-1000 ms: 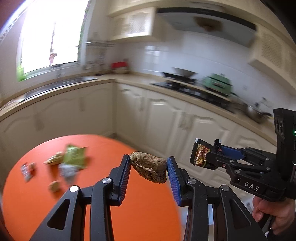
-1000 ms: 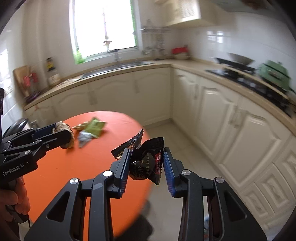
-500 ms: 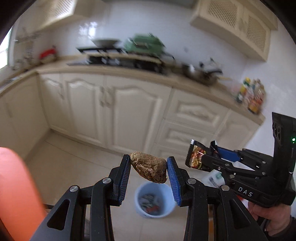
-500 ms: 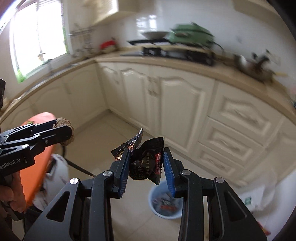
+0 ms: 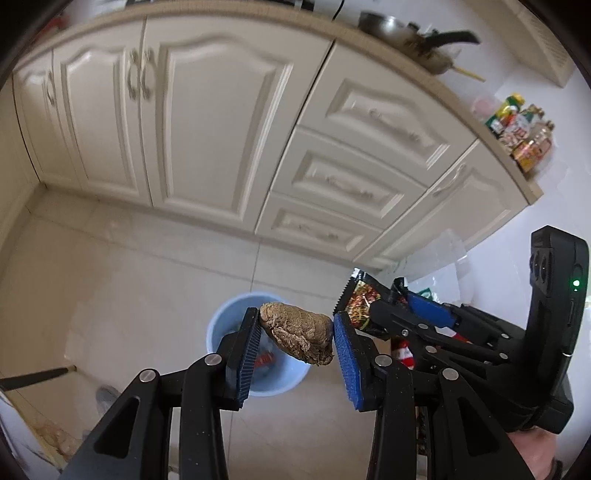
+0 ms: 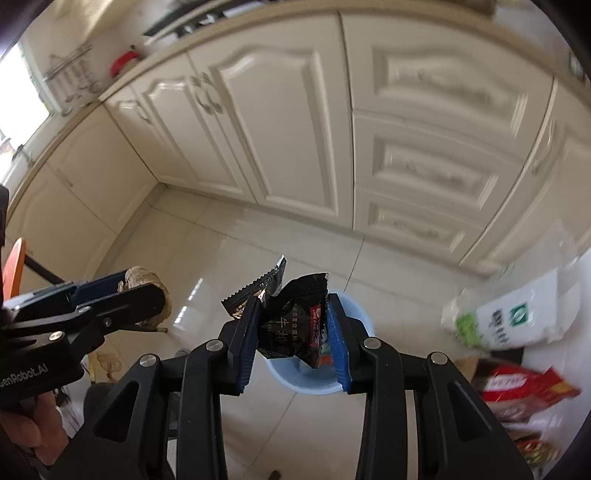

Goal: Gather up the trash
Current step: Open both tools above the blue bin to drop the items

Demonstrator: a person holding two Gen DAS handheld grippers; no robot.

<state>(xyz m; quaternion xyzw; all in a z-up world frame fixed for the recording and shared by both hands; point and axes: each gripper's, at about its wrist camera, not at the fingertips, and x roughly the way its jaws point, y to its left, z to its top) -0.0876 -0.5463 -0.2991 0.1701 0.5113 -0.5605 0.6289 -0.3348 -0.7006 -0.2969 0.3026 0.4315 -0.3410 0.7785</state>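
My left gripper (image 5: 295, 338) is shut on a crumpled brown lump of trash (image 5: 299, 336), held above a light blue bin (image 5: 221, 325) on the floor; the bin holds some trash. My right gripper (image 6: 291, 332) is shut on a black snack wrapper (image 6: 291, 325), also above the blue bin (image 6: 317, 384). In the left wrist view the right gripper (image 5: 365, 310) shows at the right with the wrapper (image 5: 360, 301). In the right wrist view the left gripper (image 6: 144, 291) shows at the left holding the brown lump (image 6: 147, 277).
Cream kitchen cabinets (image 5: 221, 122) stand behind the bin along a tiled floor (image 6: 229, 258). A white plastic bag (image 6: 517, 317) and red packaging (image 6: 517, 387) lie to the bin's right. Bottles (image 5: 521, 129) and a pan (image 5: 406, 33) sit on the counter. The orange table's edge (image 6: 14, 266) shows at the left.
Both grippers have swung away from the orange table towards the cabinets and tilted down; the blue bin is now closer and under both. Each still holds its trash.
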